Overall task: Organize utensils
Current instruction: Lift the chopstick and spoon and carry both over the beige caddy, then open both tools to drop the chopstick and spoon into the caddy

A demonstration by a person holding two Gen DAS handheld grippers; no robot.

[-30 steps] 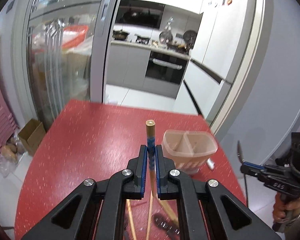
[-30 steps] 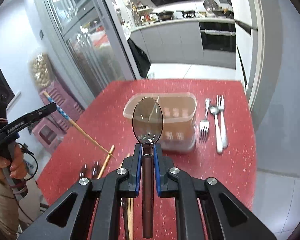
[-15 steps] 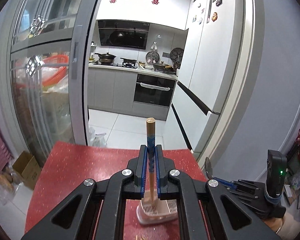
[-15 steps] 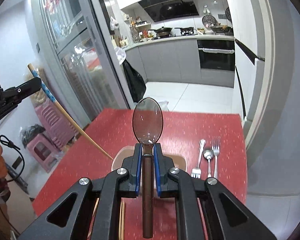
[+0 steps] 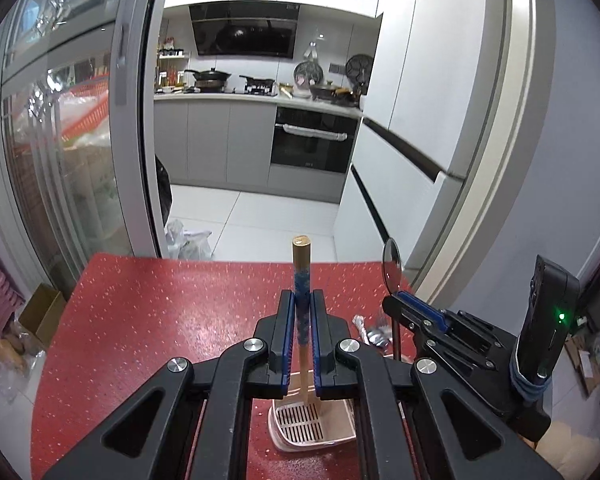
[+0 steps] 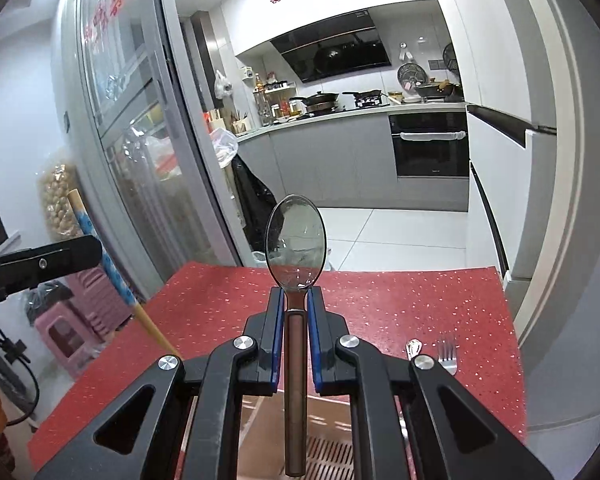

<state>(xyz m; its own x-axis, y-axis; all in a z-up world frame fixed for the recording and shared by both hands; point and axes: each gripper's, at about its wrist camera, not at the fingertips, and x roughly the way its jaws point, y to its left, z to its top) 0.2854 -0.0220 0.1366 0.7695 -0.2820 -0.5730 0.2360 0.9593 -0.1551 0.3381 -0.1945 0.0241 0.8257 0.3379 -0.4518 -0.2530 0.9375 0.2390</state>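
A: Start with the left wrist view. What do you hold?

B: Your left gripper [image 5: 302, 312] is clamped on a chopstick [image 5: 301, 280]: pale wood with a blue patterned band, flat butt end up, held upright. Its lower end reaches down into the utensil holder [image 5: 314, 424], a pinkish translucent bin with a slotted floor, standing on the red table [image 5: 160, 320]. Which compartment it enters cannot be told from here.

A: What else shows in that view?

B: Your right gripper [image 5: 398, 300] stands just to the right, above the holder, with a spoon [image 5: 391, 266] rising from its fingers, bowl up. Loose silver cutlery [image 5: 370, 330] lies on the table beyond the holder.

A: Now the right wrist view.

B: The right gripper [image 6: 296, 332] is clenched on the spoon [image 6: 296, 240] at the neck: shiny oval bowl upward, dark brown handle hanging down over the holder [image 6: 328, 452]. Whether the handle tip is inside it cannot be told. A fork [image 6: 448, 354] and a second spoon [image 6: 413, 348] lie side by side on the table [image 6: 400, 304] at right. At left, the left gripper [image 6: 80, 254] grips the chopstick [image 6: 100, 256], tilted in this view.
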